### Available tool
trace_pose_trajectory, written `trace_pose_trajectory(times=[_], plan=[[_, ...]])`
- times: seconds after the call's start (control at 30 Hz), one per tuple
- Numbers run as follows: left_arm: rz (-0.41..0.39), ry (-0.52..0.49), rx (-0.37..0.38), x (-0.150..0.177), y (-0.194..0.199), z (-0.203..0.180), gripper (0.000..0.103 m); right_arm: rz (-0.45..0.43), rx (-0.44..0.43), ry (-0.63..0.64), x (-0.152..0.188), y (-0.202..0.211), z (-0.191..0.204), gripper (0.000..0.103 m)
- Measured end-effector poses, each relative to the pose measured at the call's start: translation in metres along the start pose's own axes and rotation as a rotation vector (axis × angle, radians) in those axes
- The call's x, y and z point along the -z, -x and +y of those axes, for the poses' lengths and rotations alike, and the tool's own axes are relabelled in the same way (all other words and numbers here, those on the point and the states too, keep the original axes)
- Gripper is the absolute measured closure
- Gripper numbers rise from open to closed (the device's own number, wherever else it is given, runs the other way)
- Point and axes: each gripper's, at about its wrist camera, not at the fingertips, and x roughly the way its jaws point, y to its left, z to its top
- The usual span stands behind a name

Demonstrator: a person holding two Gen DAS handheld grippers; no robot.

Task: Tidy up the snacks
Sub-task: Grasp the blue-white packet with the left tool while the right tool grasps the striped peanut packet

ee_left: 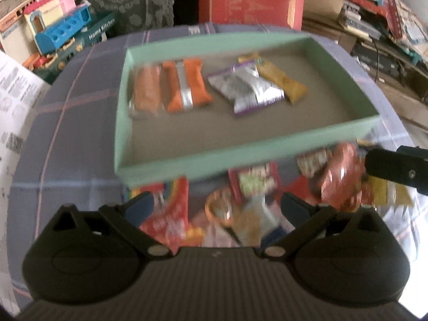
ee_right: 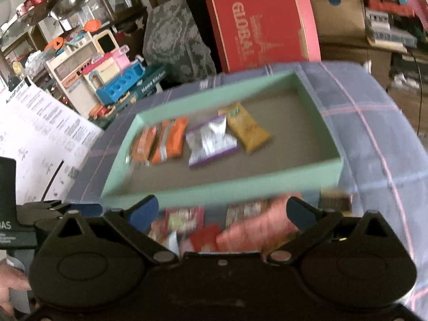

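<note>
Green tray on checked tablecloth, sorted so far: two orange packets lying left, a silver-purple packet and a yellow packet mid-tray, long axes running roughly away from the cameras. Loose pile of snacks sits on the cloth just this side of the tray's near wall. Left gripper spread wide, holding nothing, pile directly between and under its fingers. Right gripper also wide open and empty, over the pile's right end, a pink-orange packet just inside its right finger. Both near; left looks better centred. Frames blurred, packet labels unreadable
</note>
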Motion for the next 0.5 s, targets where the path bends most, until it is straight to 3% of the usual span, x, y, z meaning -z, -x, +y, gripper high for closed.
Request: trace_pose_trajectory(times=[0.27,0.5], plan=[[0.026,0.043,0.006,0.036,0.001,0.012,0.000,0.029,-0.016,0.021,0.041,0.006,0.007,0.000],[0.040,0.099,-0.008,0.043,-0.001,0.024,0.000,0.064,-0.028,0.029,0.058,-0.002,0.013,0.024]])
